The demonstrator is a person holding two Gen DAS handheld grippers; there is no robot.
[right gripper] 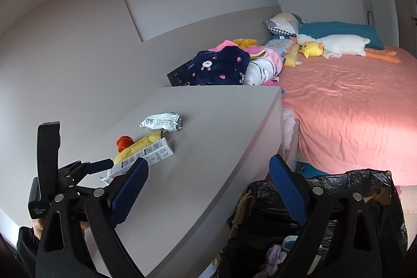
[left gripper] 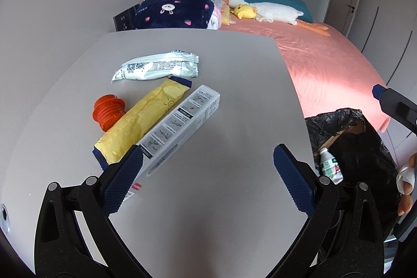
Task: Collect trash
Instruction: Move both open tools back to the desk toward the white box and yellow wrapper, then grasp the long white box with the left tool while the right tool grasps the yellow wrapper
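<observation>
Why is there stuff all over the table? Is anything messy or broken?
Nothing looks broken. Four bits of litter lie in a heap on the table: a silver wrapper, a yellow wrapper, a white box lying flat against it, and an orange cap tipped on its side. The bin bag beside the table looks crumpled.

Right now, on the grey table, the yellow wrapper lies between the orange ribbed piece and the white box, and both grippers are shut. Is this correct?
Not quite: both grippers are open and hold nothing. The left wrist view shows the left gripper open, the right wrist view the right gripper. The yellow wrapper does lie between the orange ribbed piece and the white box.
</observation>
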